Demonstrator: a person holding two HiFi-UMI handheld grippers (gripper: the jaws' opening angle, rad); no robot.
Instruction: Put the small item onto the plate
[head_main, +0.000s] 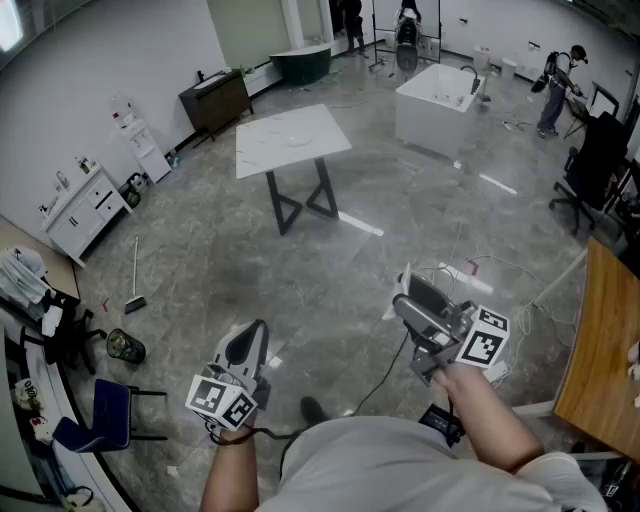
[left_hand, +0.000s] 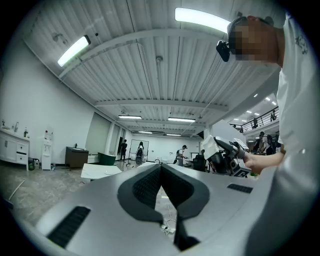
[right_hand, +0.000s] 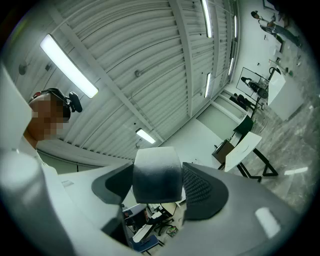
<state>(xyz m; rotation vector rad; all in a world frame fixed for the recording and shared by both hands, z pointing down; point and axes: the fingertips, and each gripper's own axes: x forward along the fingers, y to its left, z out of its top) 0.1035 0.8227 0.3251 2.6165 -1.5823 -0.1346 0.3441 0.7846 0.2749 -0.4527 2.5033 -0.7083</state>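
Note:
My right gripper (head_main: 407, 292) is held at waist height over the floor, shut on a small white block (head_main: 403, 283). In the right gripper view the block (right_hand: 156, 172) fills the gap between the two dark pads (right_hand: 200, 192), and the gripper (right_hand: 157, 180) tilts up toward the ceiling. The left gripper view also catches that block (left_hand: 210, 147) at the right gripper's tip. My left gripper (head_main: 258, 330) hangs lower left, its jaws closed tip to tip (left_hand: 161, 169) with nothing between them. No plate shows clearly in any view.
A white table (head_main: 291, 140) on dark legs stands ahead on the grey floor, and a white bathtub (head_main: 437, 95) stands beyond it. A wooden tabletop (head_main: 600, 350) is at my right. A blue chair (head_main: 105, 410) and a cluttered bench lie to the left. Cables (head_main: 470, 275) trail across the floor.

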